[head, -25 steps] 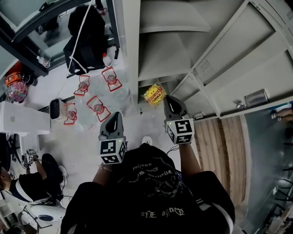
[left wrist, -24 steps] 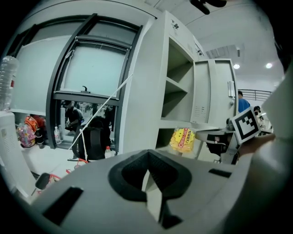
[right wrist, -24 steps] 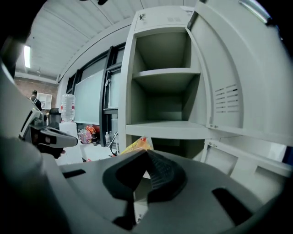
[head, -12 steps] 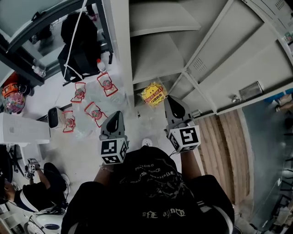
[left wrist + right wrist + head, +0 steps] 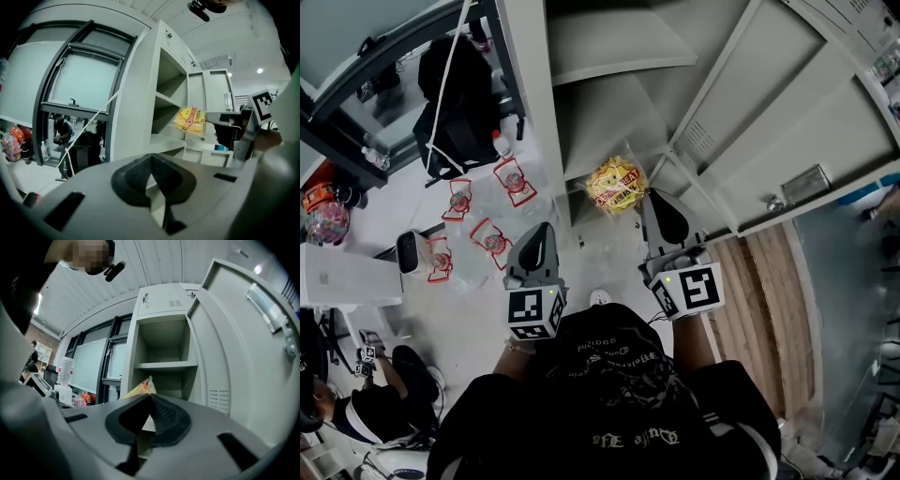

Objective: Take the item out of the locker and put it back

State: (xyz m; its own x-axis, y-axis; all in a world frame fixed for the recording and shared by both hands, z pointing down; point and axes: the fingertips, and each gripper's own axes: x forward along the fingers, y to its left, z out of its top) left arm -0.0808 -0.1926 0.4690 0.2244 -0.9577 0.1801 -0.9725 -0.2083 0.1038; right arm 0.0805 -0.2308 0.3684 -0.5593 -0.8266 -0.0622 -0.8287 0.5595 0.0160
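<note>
Holding the right tool (image 5: 658,202) out level, clenched on a corner of the yellow snack bag (image 5: 616,183). Puffy, crinkly, red print, up in the air by the open locker (image 5: 609,117) front edge. Holding the left tool (image 5: 542,239) clenched, empty.

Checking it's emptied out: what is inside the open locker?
The upper compartment above the shelf looks bare. Below it, the yellow snack bag pinched in the right tool hides part of the space.
</note>
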